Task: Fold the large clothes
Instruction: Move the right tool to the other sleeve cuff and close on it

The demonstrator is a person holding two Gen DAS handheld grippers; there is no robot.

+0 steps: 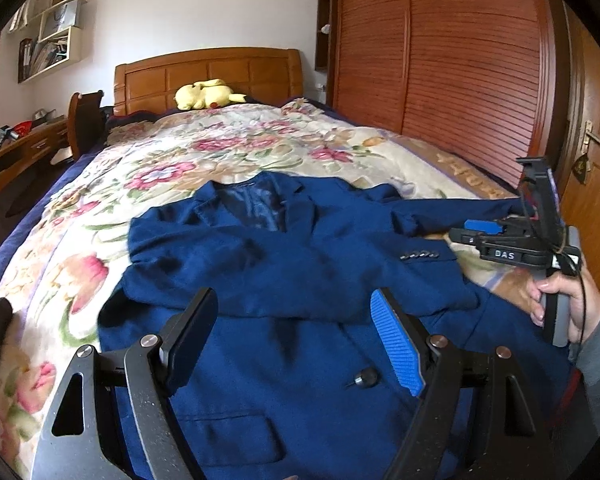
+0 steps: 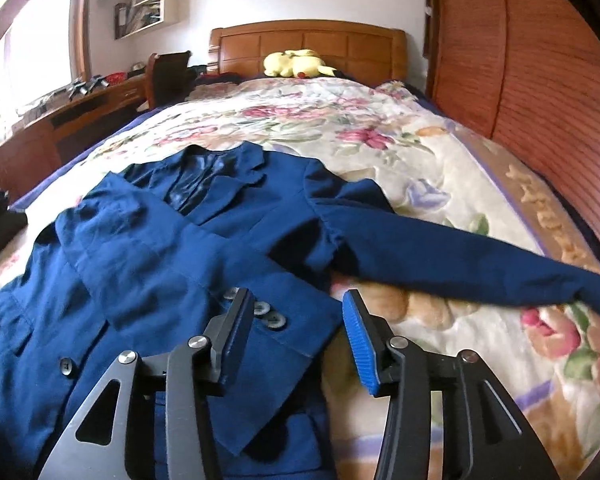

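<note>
Blue jacket (image 2: 204, 264) flat on flowered bed (image 2: 440, 184), one sleeve folded across chest, other stretched right; left tongs (image 1: 296, 336) wide open over near hem, right tongs (image 2: 300, 320) partly open, both gripping nothing.

Only one label I can read: white letters "DAS" on the black body of the right hand-held gripper (image 1: 466, 234), seen in my left wrist view. Large tan letters run along the blanket border (image 2: 548, 208) on the bed; I can't make them out.
</note>
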